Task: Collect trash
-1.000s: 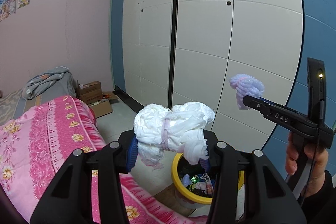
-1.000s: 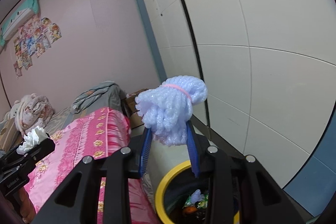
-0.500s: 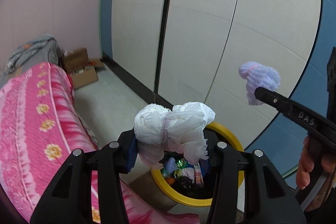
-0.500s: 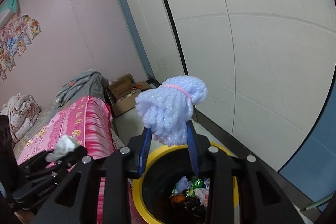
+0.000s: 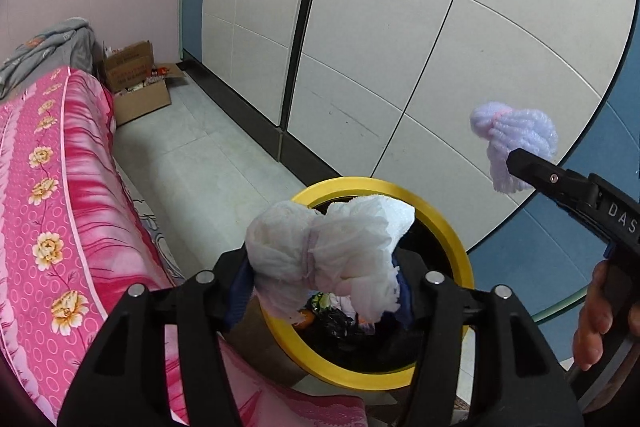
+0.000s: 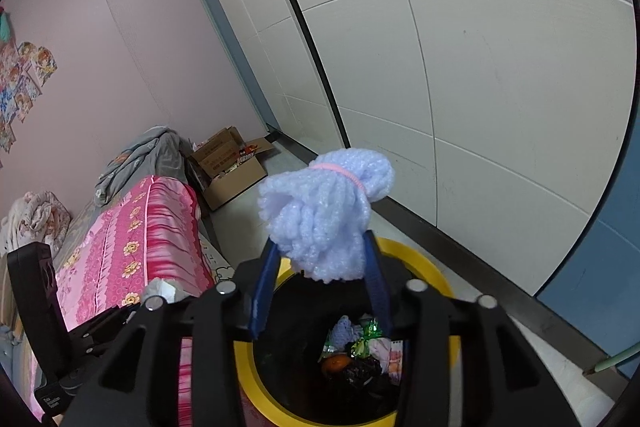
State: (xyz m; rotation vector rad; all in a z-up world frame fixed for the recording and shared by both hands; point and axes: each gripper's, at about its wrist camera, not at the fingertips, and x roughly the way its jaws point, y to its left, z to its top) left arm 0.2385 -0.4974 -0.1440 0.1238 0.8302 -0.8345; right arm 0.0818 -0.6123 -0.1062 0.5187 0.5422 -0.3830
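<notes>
As both bundles (image 5: 324,247) neared bin (image 5: 440,223), jaws widened.

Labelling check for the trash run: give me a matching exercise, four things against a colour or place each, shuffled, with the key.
Things:
1. white tissue wad
2. lilac foam bundle
3. bin
4. cardboard box

Descriptions:
A. yellow rim, wrappers inside
B. between the left gripper's fingers
C. on the floor past the pink bed
D. tied with a pink band, between the right gripper's fingers

Pairs: 1-B, 2-D, 3-A, 4-C
</notes>
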